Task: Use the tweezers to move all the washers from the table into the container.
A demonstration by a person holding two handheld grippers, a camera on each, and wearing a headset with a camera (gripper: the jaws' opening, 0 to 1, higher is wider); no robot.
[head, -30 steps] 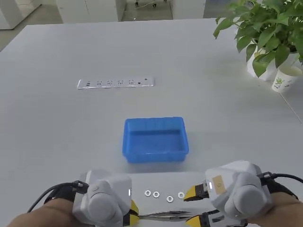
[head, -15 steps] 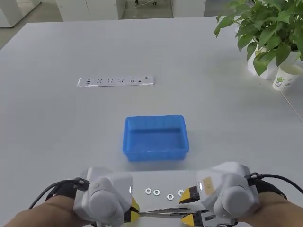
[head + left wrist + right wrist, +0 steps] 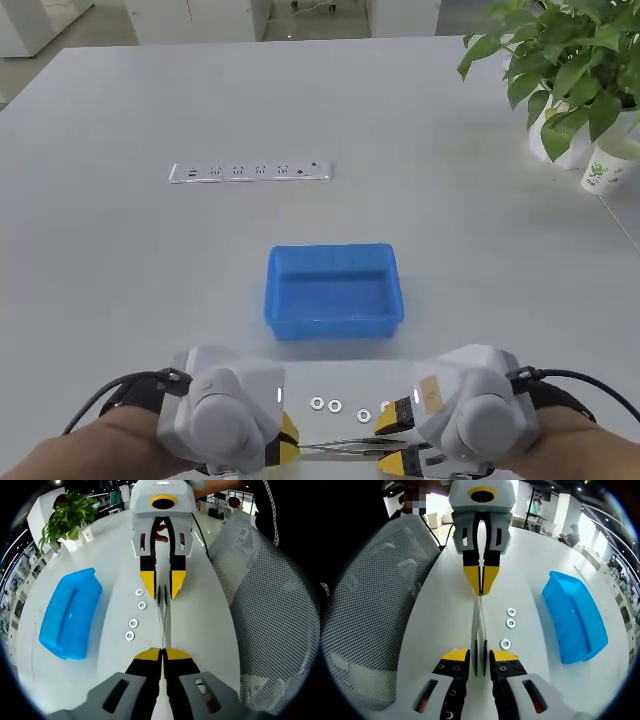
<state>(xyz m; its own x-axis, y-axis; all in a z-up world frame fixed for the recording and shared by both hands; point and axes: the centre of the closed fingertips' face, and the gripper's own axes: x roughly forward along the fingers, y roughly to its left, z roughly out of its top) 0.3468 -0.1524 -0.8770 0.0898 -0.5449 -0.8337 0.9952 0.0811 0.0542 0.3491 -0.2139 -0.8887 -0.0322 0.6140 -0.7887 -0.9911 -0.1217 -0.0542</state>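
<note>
We see the tweezers [image 3: 163,615] stretched between the two grippers at the near edge of the white surface [image 3: 120,290]. The left gripper [image 3: 162,652] is pressed together on the joined end of the tweezers. The right gripper [image 3: 479,656] is spread a little, with one jaw on each side of the two open arms, and we cannot tell whether its jaws touch them. Four washers [image 3: 133,623] lie in a loose row on the surface just beside the tweezers, between them and the blue container [image 3: 334,326], which stands near. Farther back on the surface lies a white power strip [image 3: 250,172], and a potted plant [image 3: 575,70] stands at the far right
</note>
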